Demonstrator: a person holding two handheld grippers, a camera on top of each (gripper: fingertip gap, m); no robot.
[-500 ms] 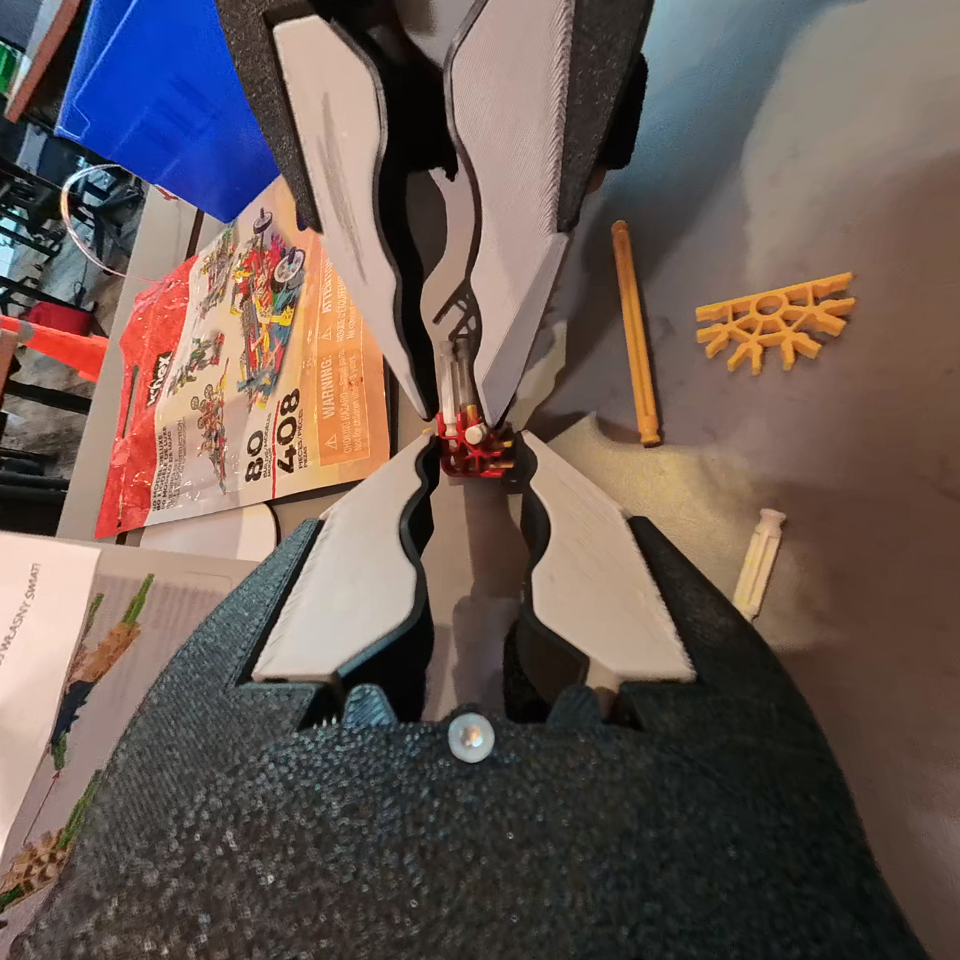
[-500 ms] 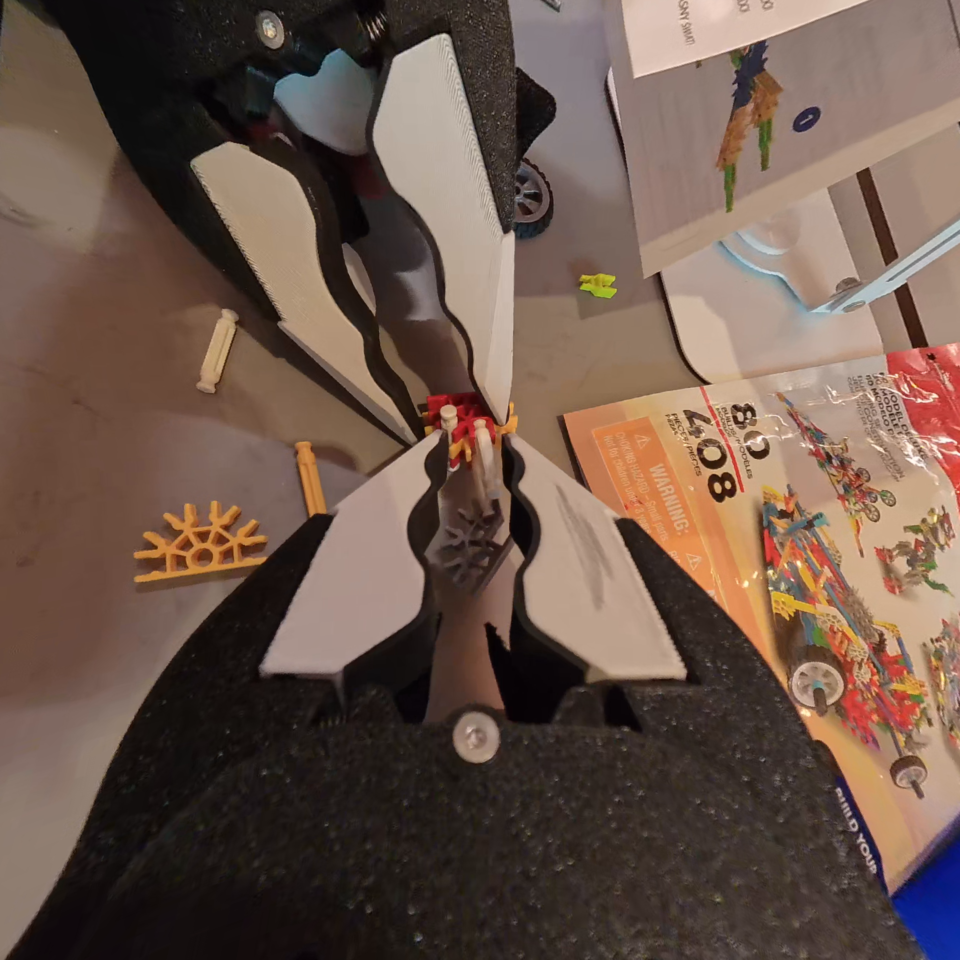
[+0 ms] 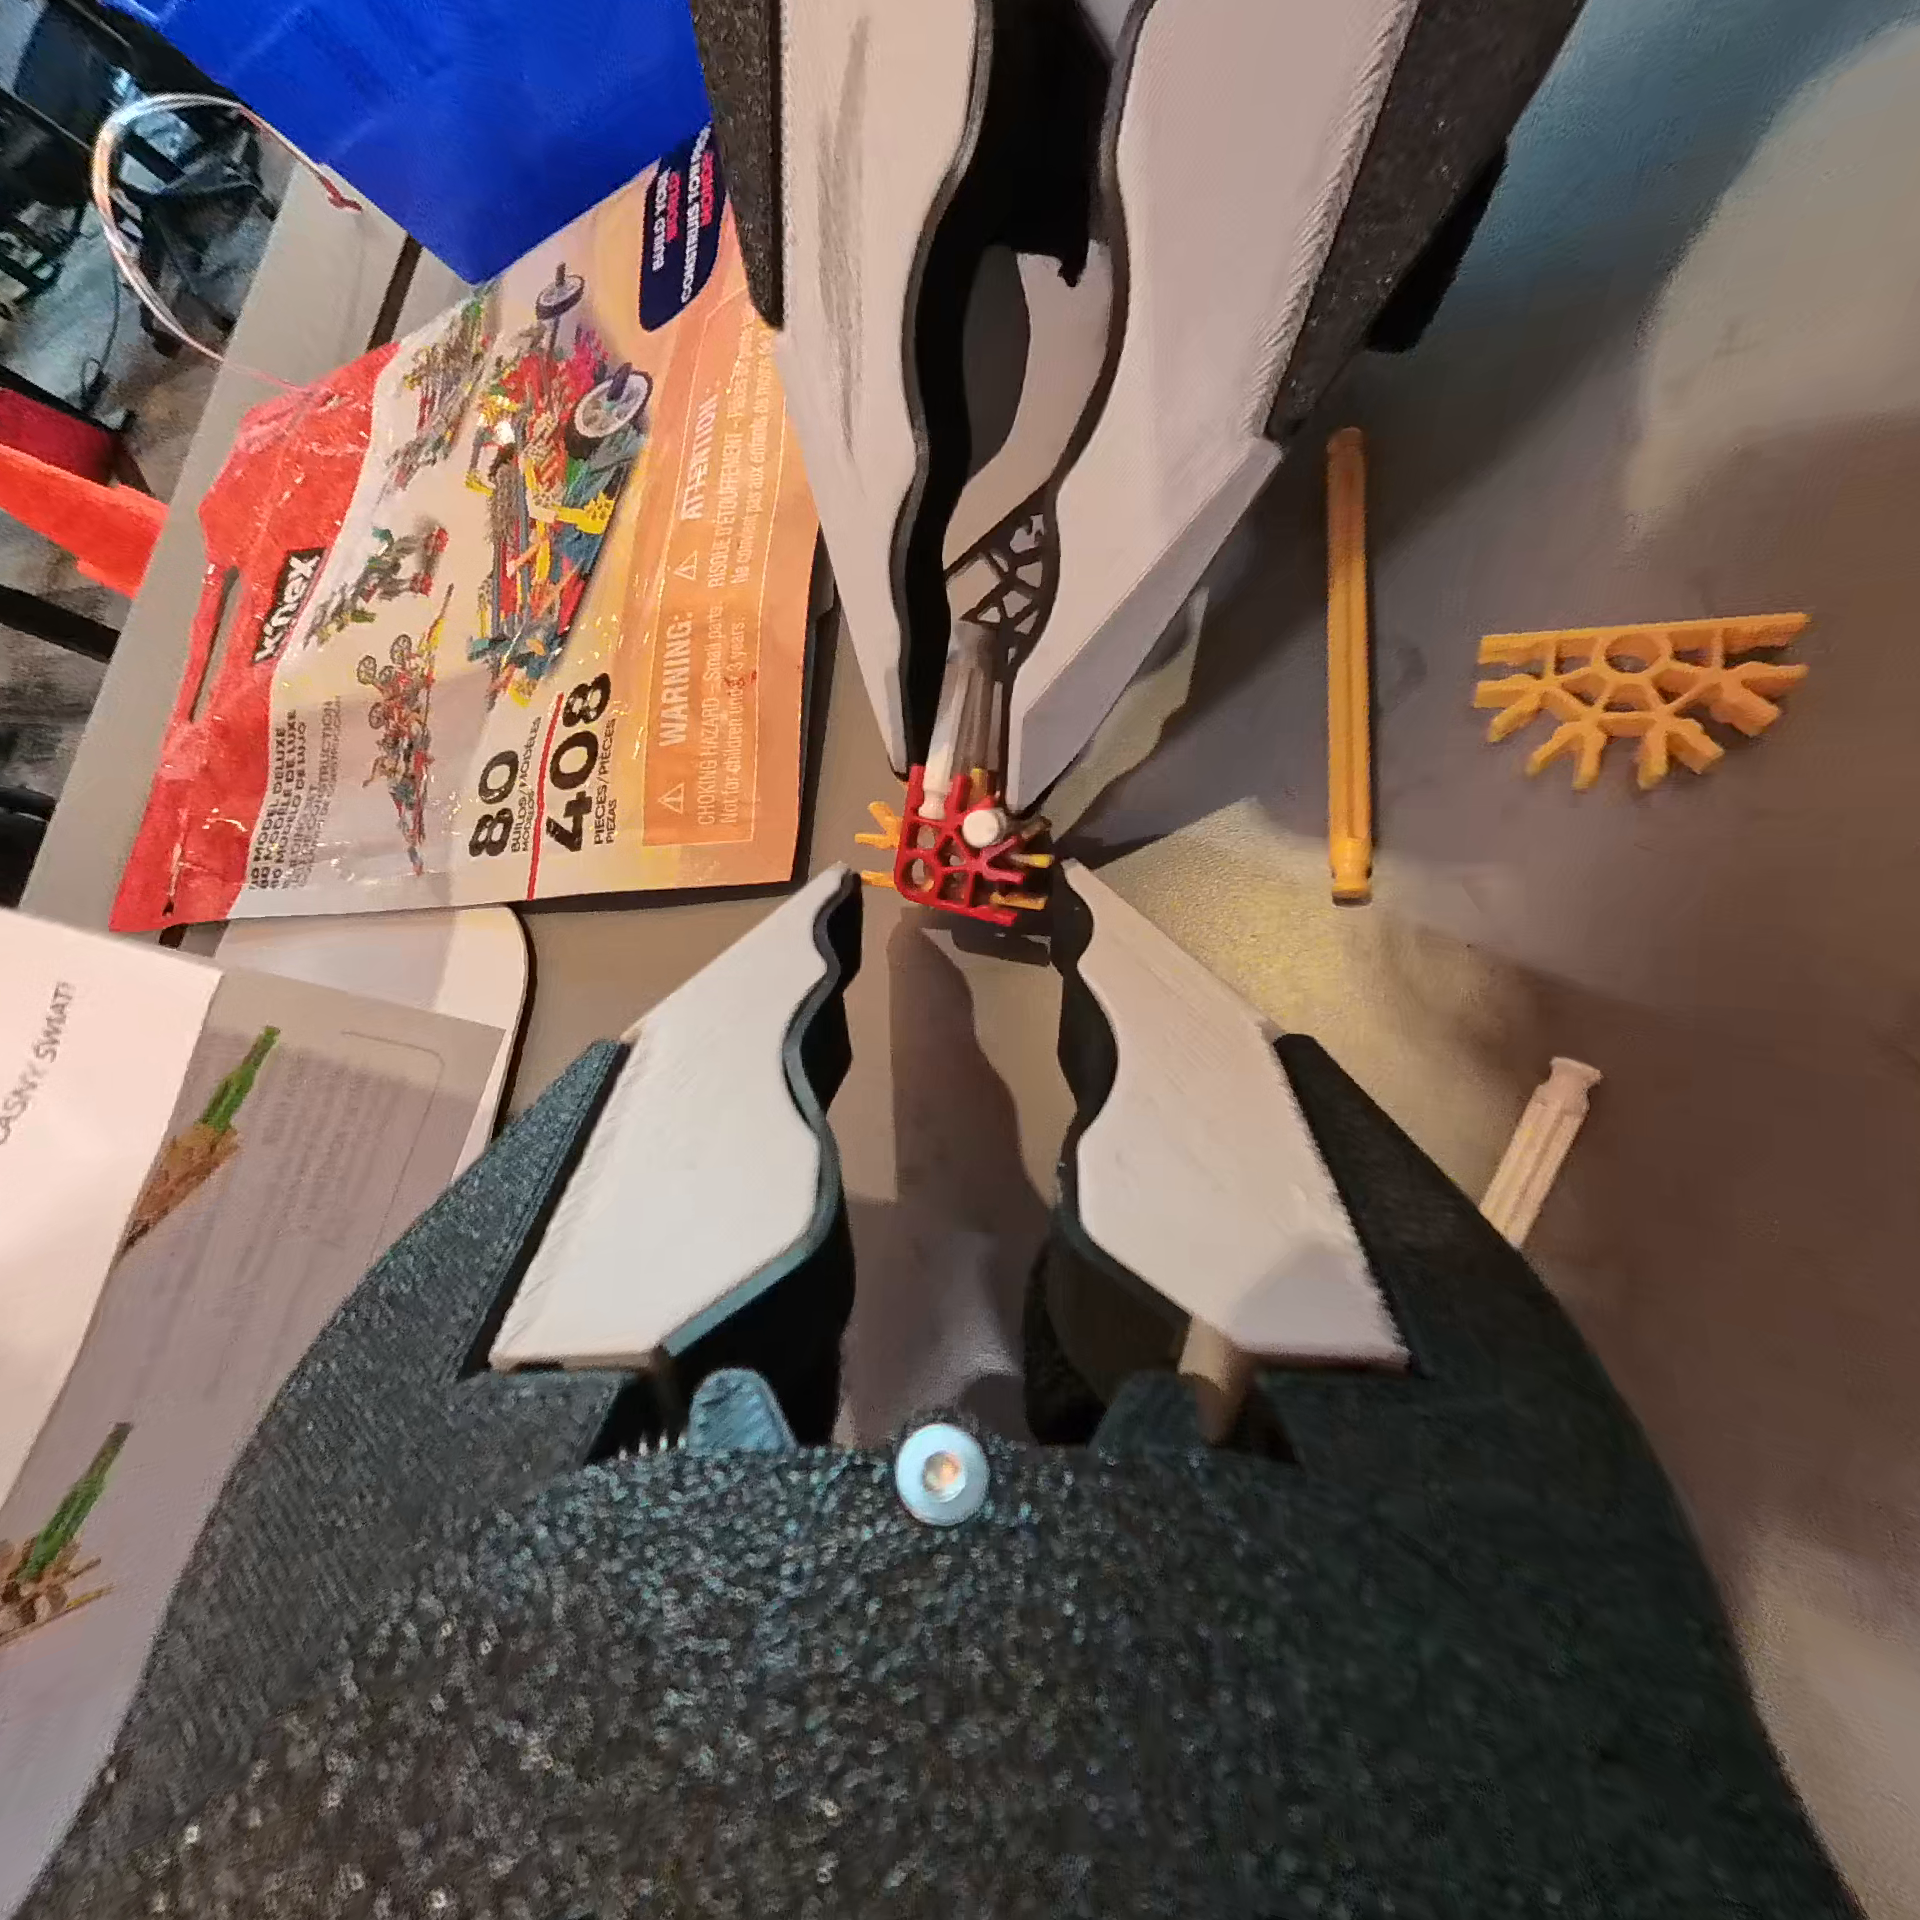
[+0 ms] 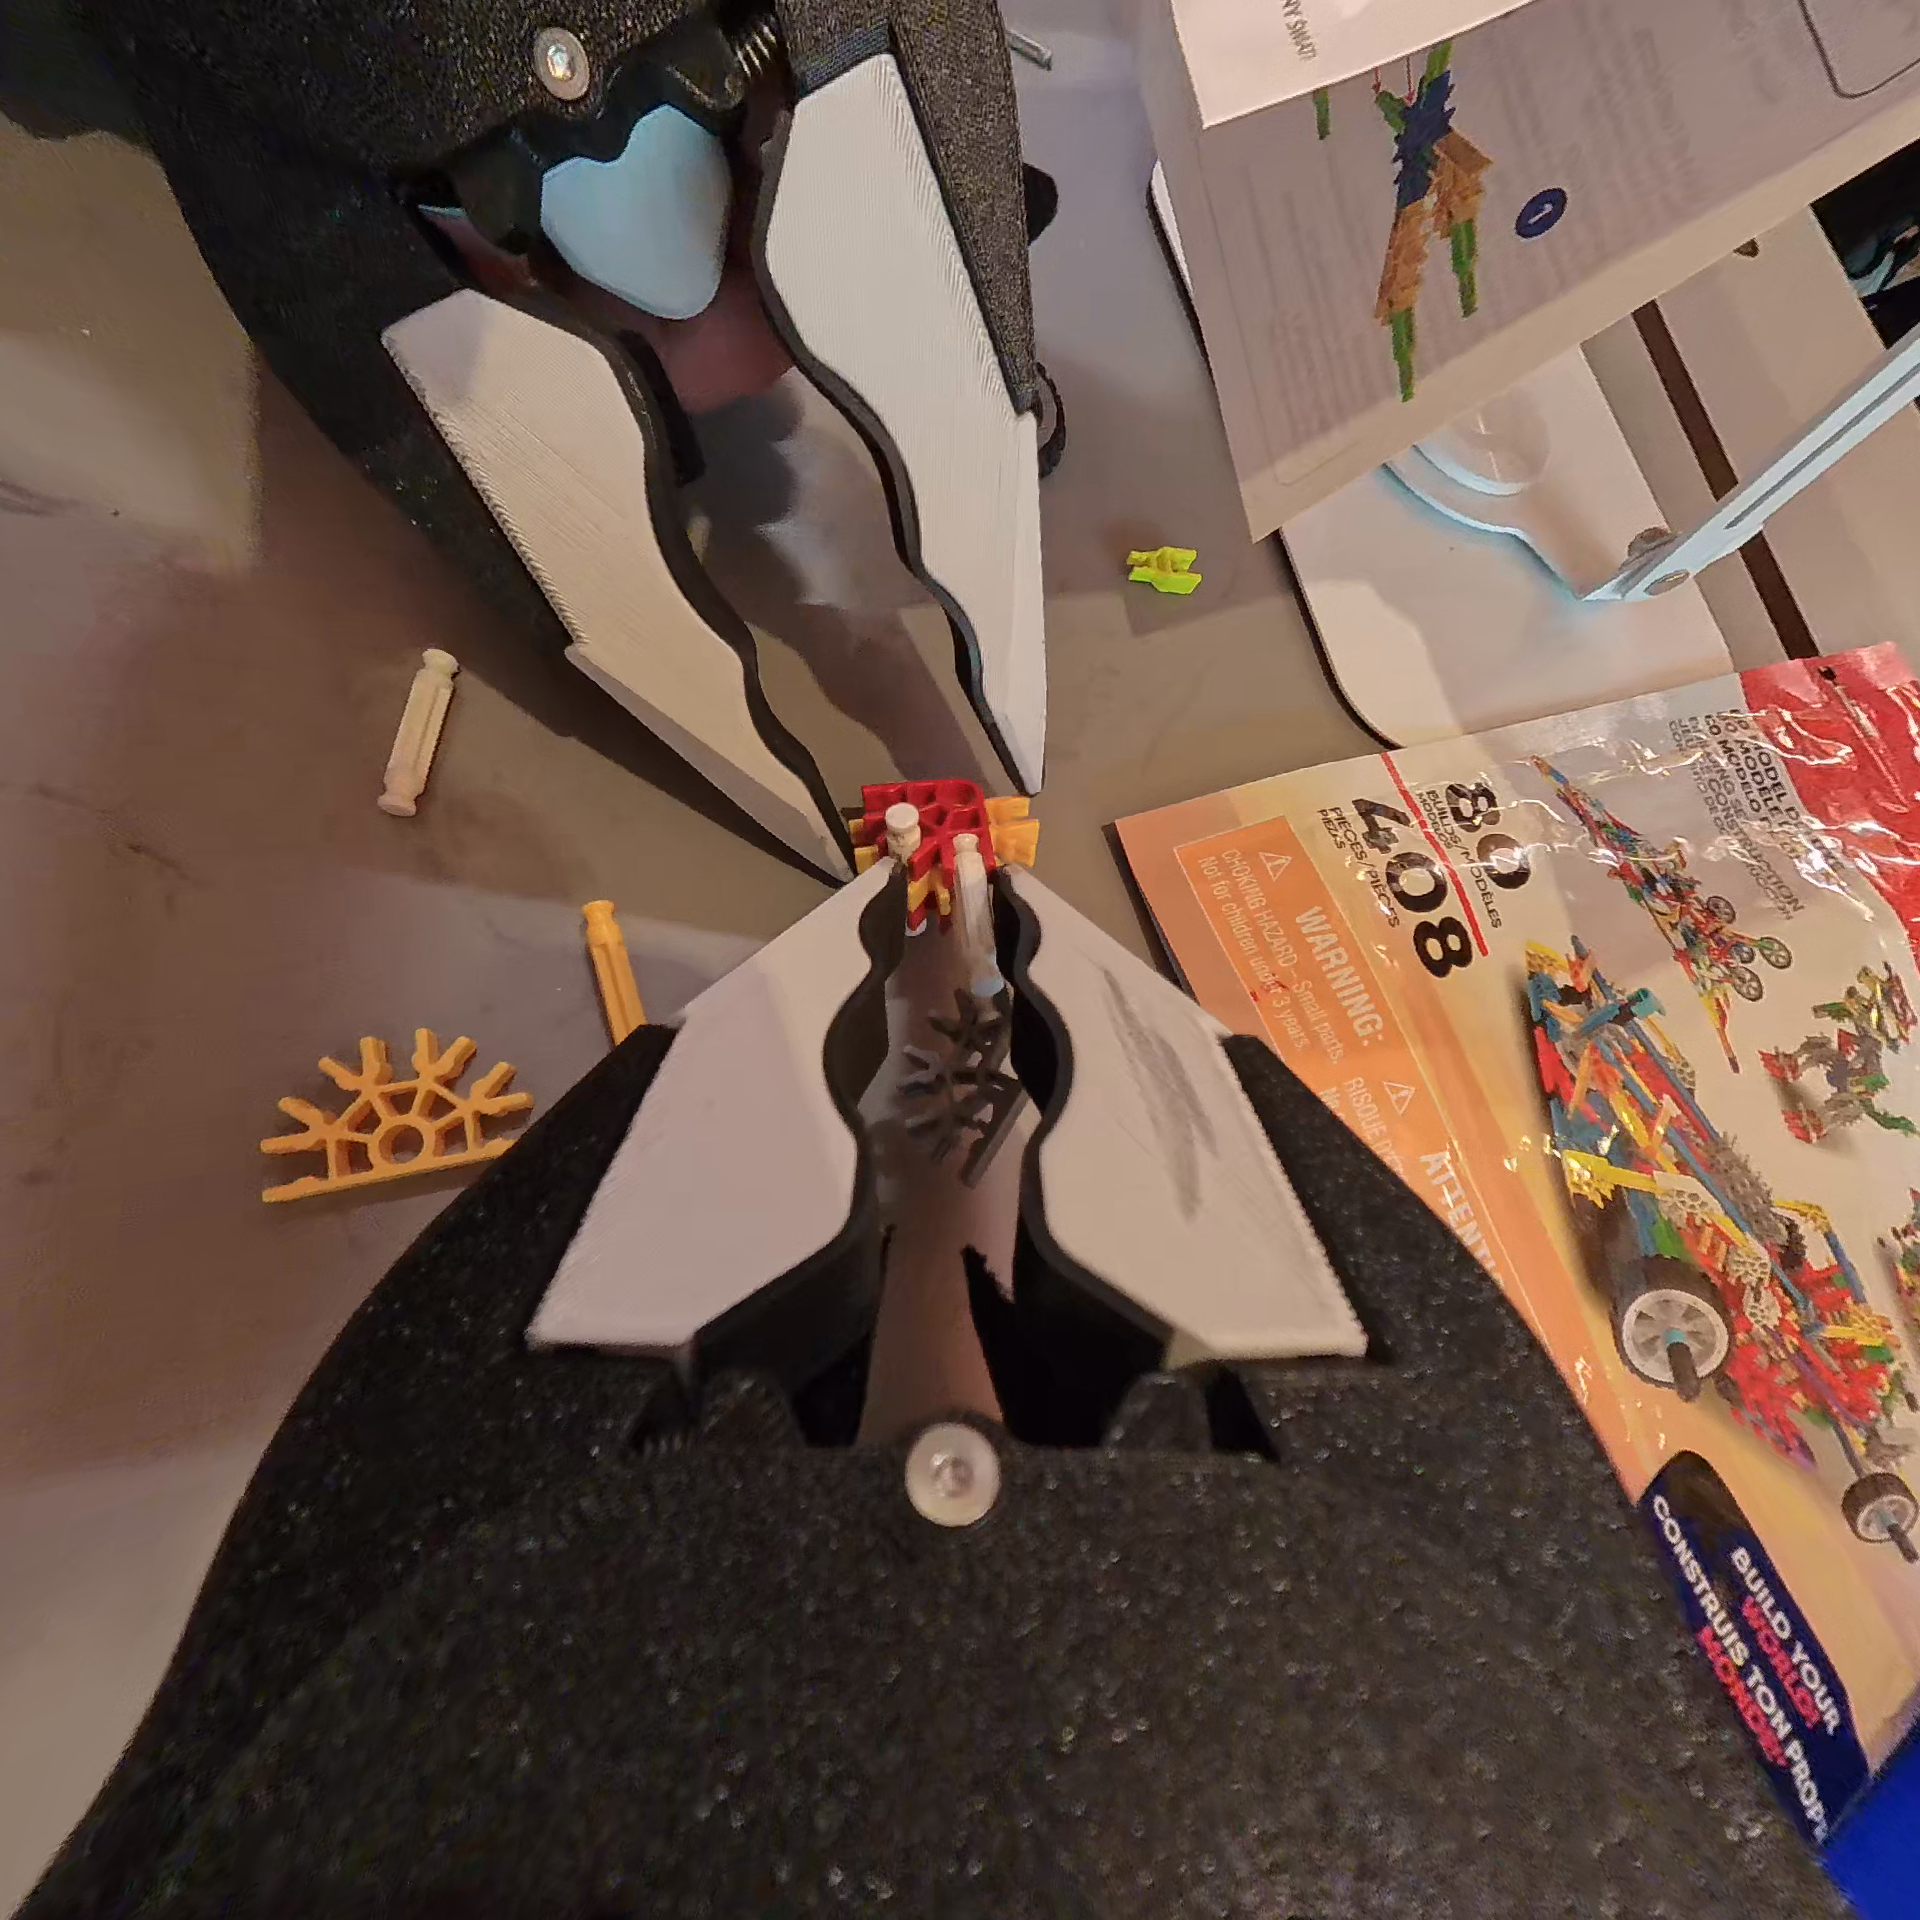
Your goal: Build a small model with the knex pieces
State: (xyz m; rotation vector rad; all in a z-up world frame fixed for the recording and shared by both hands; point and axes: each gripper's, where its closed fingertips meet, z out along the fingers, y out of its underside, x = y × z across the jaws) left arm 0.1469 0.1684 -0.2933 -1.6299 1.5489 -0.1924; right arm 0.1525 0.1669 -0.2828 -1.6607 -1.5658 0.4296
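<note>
Left wrist view shows the left gripper (image 3: 956,883) with its jaws parted, a gap on each side of the red connector (image 3: 940,857) that sits just past their tips. Half a second ago those tips were pinched on that connector; they have since let go of it. We judge that the small assembly now hangs from the right gripper (image 3: 966,784) alone.

Opposite, the right gripper's jaws are narrow and clamped on a white rod (image 3: 961,696) that plugs into the red connector. In the right wrist view the rod (image 4: 971,904) lies between the right gripper's (image 4: 940,878) jaws. Its long axis runs along them, one end at the red connector (image 4: 925,821) and the other at a grey snowflake connector (image 4: 956,1081) deeper in. A yellow connector (image 4: 1013,831) sits tight behind the red one. A second white peg (image 3: 982,826) sticks out of it, end-on to the left camera.

On the table (image 3: 1662,1351), all taken from the red connector as the left wrist view shows it:
- An orange rod (image 3: 1348,665) lies near, to the right.
- A yellow half-round connector (image 3: 1636,691) lies farther right.
- A cream short rod (image 3: 1538,1143) lies lower right.
- A printed toy bag (image 3: 468,623) lies to the left, with a blue bin (image 3: 447,104) beyond it.
- A booklet (image 3: 156,1143) lies lower left.
</note>
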